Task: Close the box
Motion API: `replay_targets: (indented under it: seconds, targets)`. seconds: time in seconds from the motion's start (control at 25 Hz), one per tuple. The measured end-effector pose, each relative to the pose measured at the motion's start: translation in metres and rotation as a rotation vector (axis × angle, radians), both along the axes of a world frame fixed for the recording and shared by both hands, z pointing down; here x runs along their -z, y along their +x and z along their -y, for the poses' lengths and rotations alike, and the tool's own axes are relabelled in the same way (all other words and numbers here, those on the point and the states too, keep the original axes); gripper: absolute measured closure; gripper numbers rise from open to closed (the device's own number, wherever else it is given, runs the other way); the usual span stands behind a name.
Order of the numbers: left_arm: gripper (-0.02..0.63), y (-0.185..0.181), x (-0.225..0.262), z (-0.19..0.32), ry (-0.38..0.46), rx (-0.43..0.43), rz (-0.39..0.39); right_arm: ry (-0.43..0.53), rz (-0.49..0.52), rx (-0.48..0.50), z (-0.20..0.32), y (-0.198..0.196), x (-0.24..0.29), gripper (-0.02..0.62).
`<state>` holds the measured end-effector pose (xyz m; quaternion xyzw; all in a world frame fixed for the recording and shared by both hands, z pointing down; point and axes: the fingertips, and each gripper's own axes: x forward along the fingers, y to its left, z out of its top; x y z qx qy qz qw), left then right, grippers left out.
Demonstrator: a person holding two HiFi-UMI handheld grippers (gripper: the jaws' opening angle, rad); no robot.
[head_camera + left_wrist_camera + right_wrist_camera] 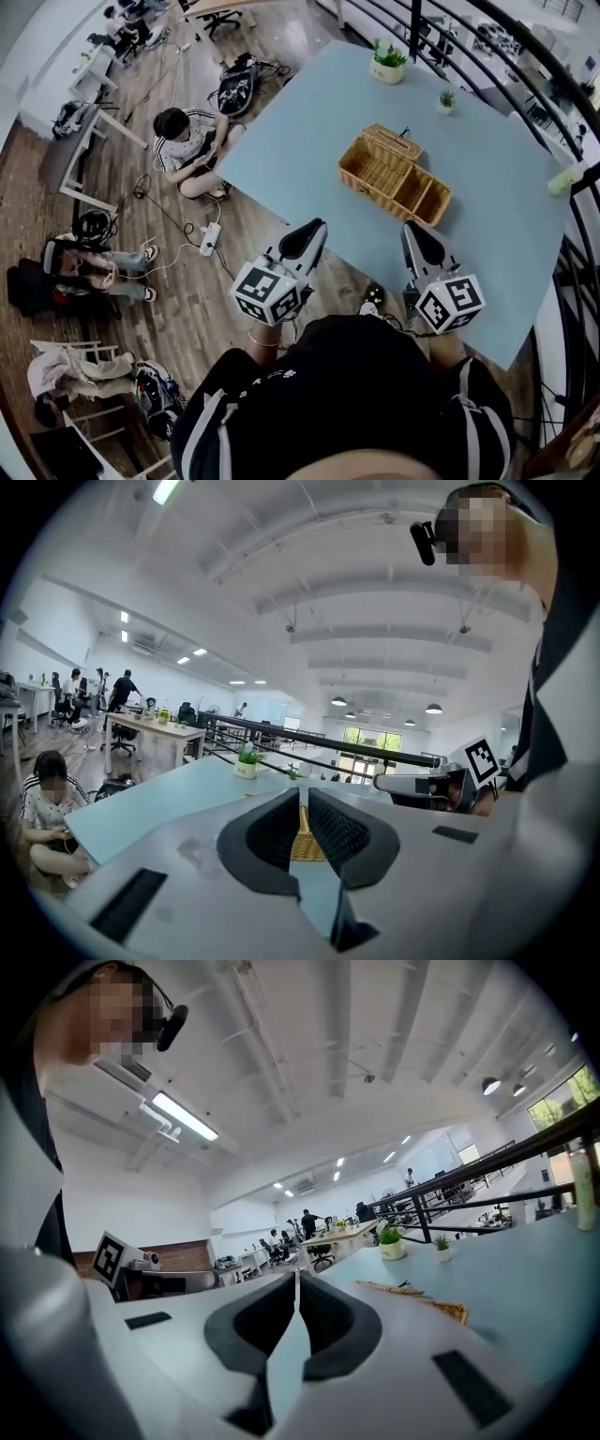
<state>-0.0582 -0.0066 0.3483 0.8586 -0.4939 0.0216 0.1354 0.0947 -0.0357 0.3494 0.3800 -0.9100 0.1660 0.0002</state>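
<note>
**Both claws closed and empty, short of the open box**

Nearest in the head view, the person's dark-sleeved arms held the two tools side by side, each with its marker cube toward the body. The left gripper (316, 228) reached just over the near edge of the pale blue table (300, 141). In its own view, its jaws were drawn together at the tips with nothing gripped. Only a thin slit was left lower down, and wicker showed through it from beyond. The right gripper (413, 231) lay level with it, a little to the right. Its jaws also met at the tips and held nothing. Neither tool touched anything on the table.

Farther out, near the middle of the table and clear of both claws, sat the wicker box (394, 178). It lay slightly right of the left claw's line and left of the right claw's. It had one large compartment on the left and smaller ones on the right. Its lid (392, 142) was raised along the far side, so the box was open.

Beyond it, near the far edge, stood a potted plant (387, 64) and a smaller plant (445, 99) to the right. A pale bottle (565, 178) stood at the table's right edge.

Left of the table, a person (187, 141) sat on the wooden floor (187, 309) among cables.
</note>
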Motion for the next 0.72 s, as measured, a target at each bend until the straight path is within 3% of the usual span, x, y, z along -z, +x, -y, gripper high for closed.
replay_targets:
  seconds: [0.32,0.72]
  targets:
    - [0.585,0.020,0.004,0.031,-0.003,-0.021,0.005,-0.020,-0.001,-0.001,0.027,0.016,-0.006,0.575]
    - [0.584,0.012,-0.025,0.065,-0.082,-0.048,-0.023,-0.088,-0.040,-0.031,0.054,0.016,-0.029,0.571]
